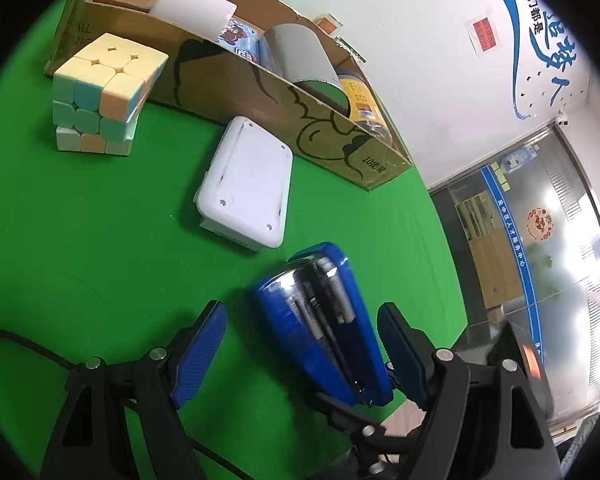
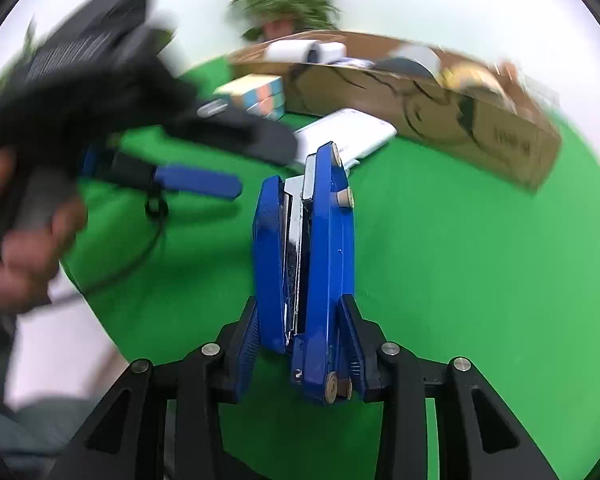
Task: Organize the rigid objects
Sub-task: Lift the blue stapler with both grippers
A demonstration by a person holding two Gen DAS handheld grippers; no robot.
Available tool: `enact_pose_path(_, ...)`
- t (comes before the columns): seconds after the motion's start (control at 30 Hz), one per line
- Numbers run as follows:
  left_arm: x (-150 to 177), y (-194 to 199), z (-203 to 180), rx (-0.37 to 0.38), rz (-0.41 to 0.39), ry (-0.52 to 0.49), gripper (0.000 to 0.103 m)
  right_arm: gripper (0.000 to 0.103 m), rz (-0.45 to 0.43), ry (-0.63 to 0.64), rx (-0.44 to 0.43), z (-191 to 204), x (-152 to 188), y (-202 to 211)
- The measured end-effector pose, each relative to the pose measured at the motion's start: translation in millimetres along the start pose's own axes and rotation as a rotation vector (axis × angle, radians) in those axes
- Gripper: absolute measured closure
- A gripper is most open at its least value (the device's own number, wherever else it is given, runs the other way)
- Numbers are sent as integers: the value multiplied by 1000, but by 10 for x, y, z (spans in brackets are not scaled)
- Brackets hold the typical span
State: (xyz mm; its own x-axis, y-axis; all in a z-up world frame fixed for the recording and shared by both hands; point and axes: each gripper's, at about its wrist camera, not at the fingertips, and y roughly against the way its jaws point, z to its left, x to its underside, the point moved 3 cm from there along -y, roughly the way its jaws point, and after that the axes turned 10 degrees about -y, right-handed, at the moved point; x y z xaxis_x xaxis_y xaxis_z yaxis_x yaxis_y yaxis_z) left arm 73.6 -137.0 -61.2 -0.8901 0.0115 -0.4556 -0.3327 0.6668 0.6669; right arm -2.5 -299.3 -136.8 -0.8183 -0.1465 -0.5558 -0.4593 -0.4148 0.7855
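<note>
Right now the right gripper point(image 2: 306, 336) clamps the blue stapler point(image 2: 306, 248), pads pressing its two sides, above the green table point(image 2: 460, 260). Seen from the left wrist, the left gripper point(image 1: 300, 344) stands with jaws wide, the stapler point(image 1: 320, 320) between its fingers but touching neither pad. A white case point(image 1: 246, 184) lies flat on the table near the long side of the cardboard box point(image 1: 260, 92), and a pastel cube point(image 1: 104, 92) sits further along that side. Rolls and a jar fill the box. A hand point(image 2: 24, 248) holds the left gripper's grip.
</note>
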Motion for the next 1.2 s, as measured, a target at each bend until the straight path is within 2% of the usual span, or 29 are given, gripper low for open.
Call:
enact_pose_path(0.13,-59,-42,-81,45,2,-11,26,72,76,-500,-408,-608,-74,2)
enact_pose_path(0.2,-92,-133,-147,64,19,-20,26,67,80,-689,-520,-923,-19,-65)
enact_pose_path(0.27,-116,-236,-223,76,44,-32,26,61,20,-735,-478,-1078,59,45)
enact_pose_path(0.3,-130,-268,-253,82,52,-38,26,53,-2,-725,-411,-1129,107,147)
enact_pose_path(0.33,-149,-319,-301,92,60,-47,26,39,-33,-702,-346,-1161,115,231)
enact_pose_path(0.4,-193,-406,-384,120,61,-59,26,20,-92,-653,-239,-1182,93,380)
enact_pose_path(0.47,-220,-487,-449,127,71,-70,23,13,-181,-505,-77,-1051,101,611)
enact_pose_path(0.5,-232,-548,-484,130,90,-82,23,10,-202,-429,-29,-992,98,670)
enact_pose_path(0.63,-240,-816,-564,157,173,-89,23,10,-225,-204,103,-632,95,630)
enact_pose_path(0.7,-231,-919,-565,181,203,-67,23,10,-219,-160,119,-519,166,634)
enact_pose_path(0.77,-212,-991,-554,204,223,-46,23,16,-211,-129,136,-439,182,582)
enact_pose_path(0.83,-190,-1037,-553,208,238,-42,23,33,-191,-86,184,-366,229,481)
enact_pose_path(0.87,-175,-1042,-544,202,242,-48,23,34,-173,-81,196,-308,152,317)
enact_pose_path(1.0,-168,-1037,-513,218,237,-26,24,51,-167,-114,259,-348,162,204)
enact_pose_path(1.03,-165,-1032,-503,221,238,-17,24,51,-163,-139,257,-372,160,212)
enact_pose_path(1.13,-162,-1024,-497,202,242,-37,24,52,-152,-199,215,-418,132,221)
enact_pose_path(1.2,-157,-1028,-519,187,243,-55,26,52,-146,-280,149,-499,109,244)
